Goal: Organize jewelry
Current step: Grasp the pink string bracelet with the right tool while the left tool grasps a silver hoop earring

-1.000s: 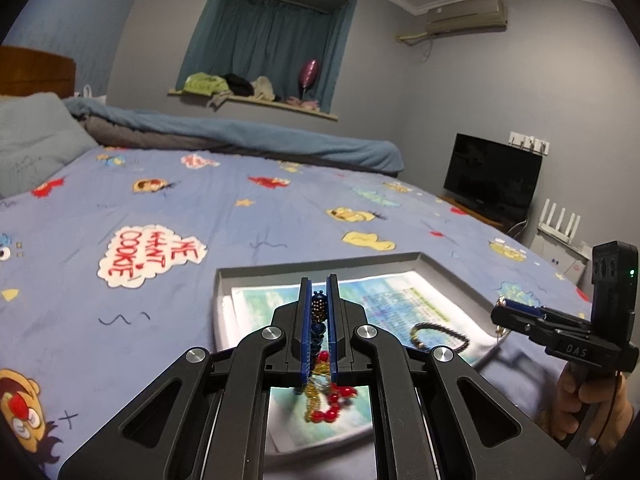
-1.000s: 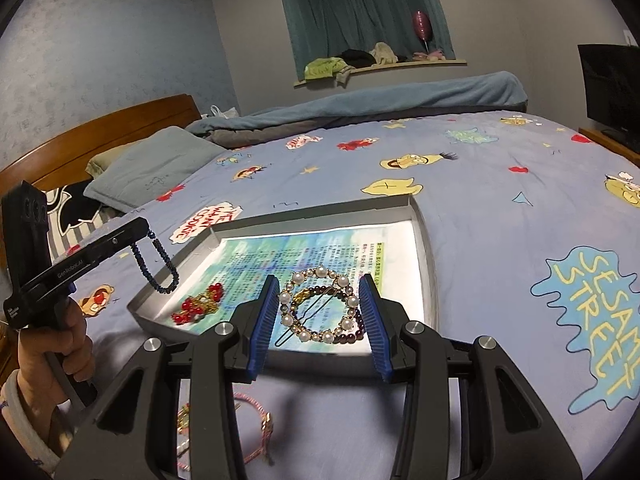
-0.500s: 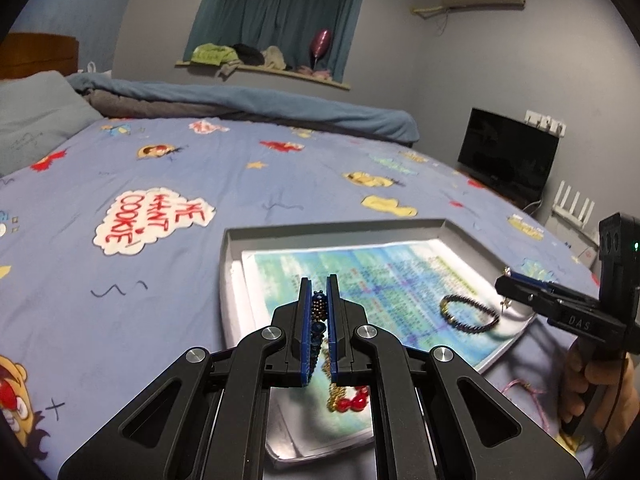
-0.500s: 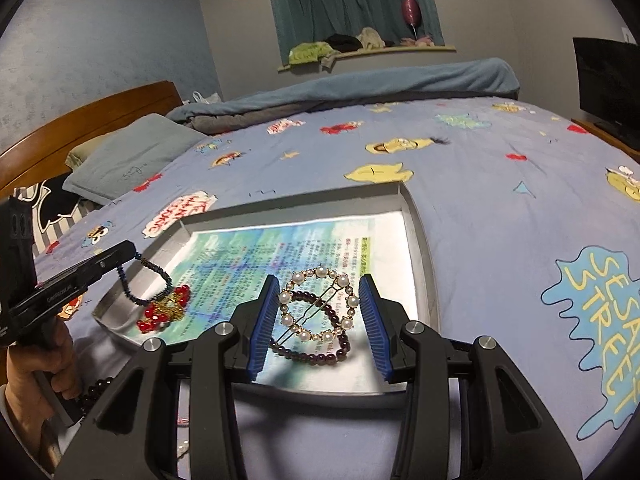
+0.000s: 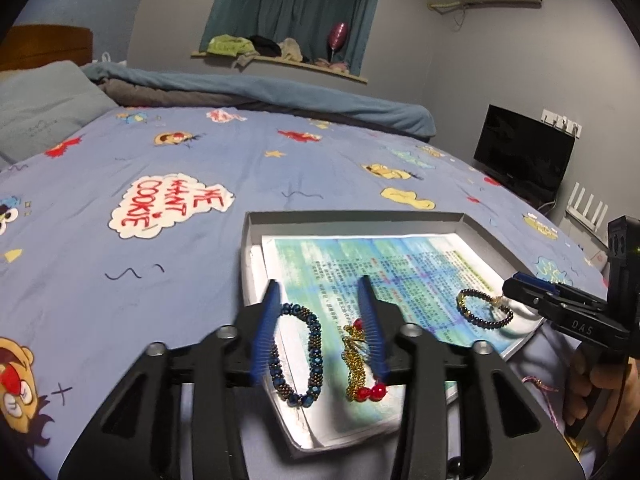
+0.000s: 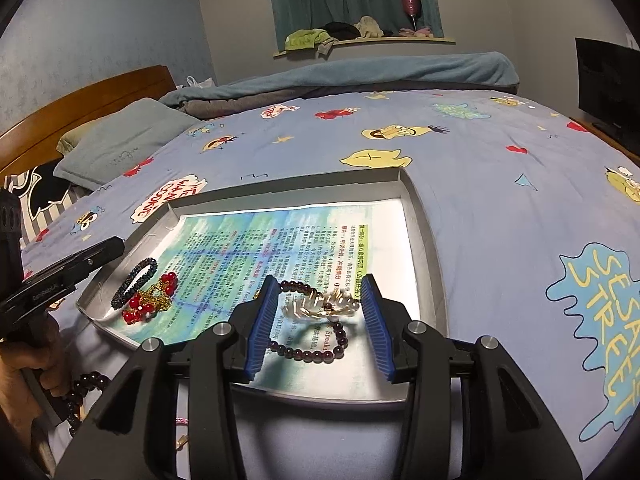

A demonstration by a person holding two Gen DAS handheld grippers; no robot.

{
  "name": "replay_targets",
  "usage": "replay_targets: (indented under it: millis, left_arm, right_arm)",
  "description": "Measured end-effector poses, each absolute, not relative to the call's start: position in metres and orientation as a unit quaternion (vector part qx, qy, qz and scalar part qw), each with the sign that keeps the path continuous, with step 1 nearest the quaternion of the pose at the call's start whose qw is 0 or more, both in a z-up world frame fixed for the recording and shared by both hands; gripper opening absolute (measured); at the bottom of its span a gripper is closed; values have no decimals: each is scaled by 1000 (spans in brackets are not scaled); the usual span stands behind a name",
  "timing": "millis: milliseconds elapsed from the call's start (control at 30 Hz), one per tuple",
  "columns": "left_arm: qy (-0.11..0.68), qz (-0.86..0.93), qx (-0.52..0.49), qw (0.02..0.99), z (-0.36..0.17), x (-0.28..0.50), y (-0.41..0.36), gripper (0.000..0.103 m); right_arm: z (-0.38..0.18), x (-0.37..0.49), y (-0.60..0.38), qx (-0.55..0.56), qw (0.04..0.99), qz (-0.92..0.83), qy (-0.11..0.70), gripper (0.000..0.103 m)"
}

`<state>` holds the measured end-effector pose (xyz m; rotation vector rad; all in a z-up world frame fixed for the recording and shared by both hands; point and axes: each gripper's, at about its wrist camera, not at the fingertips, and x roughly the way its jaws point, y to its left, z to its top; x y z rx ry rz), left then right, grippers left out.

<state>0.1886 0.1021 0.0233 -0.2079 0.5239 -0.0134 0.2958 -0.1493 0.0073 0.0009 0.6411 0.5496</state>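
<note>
A grey tray [image 5: 250, 264] lined with a printed sheet lies on the bed. My left gripper [image 5: 320, 320] is open over the tray's near left corner. A dark blue bead bracelet [image 5: 298, 356] lies between its fingers, beside a gold chain with red beads [image 5: 358, 360]. Both also show in the right wrist view, bracelet [image 6: 134, 280] and chain [image 6: 150, 300]. My right gripper [image 6: 318, 320] is open above a dark purple bead bracelet [image 6: 316, 354] and a pearl hair clip [image 6: 320, 304] in the tray [image 6: 428, 248].
A dark bead string [image 6: 82, 394] and a pink cord bracelet [image 5: 540, 390] lie on the blue cartoon bedsheet [image 5: 140, 280] outside the tray's near edge. A pillow [image 6: 120, 144], a rolled blanket [image 5: 280, 96] and a TV [image 5: 520, 152] stand farther off.
My left gripper opened and let go of the dark blue bracelet, which now lies in the tray. The pearl clip under the right gripper shifted.
</note>
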Motion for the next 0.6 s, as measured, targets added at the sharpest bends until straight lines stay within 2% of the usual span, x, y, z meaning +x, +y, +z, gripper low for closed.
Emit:
replay_targets:
  millis: [33,133,200,433,600]
  left_arm:
    - [255,-5,-100,962,24,187,101,54]
    - [244,-2,-84,966,29,178,96,66]
    - [239,-2,-74,968,32,171,92,70]
    - [233,-10,-70,970,35,152,89,72]
    - [234,-15,-72,970,35,140,89,73]
  right_arm:
    - [8,295,-150,2,913,268,309,53]
    - [12,291,-154,14,915,276,295,57]
    - [16,287,-161,29,917,283,281,59]
    - [23,280,-181,74,918,291,258,59]
    - [23,270,-183,65,919,295,254,59]
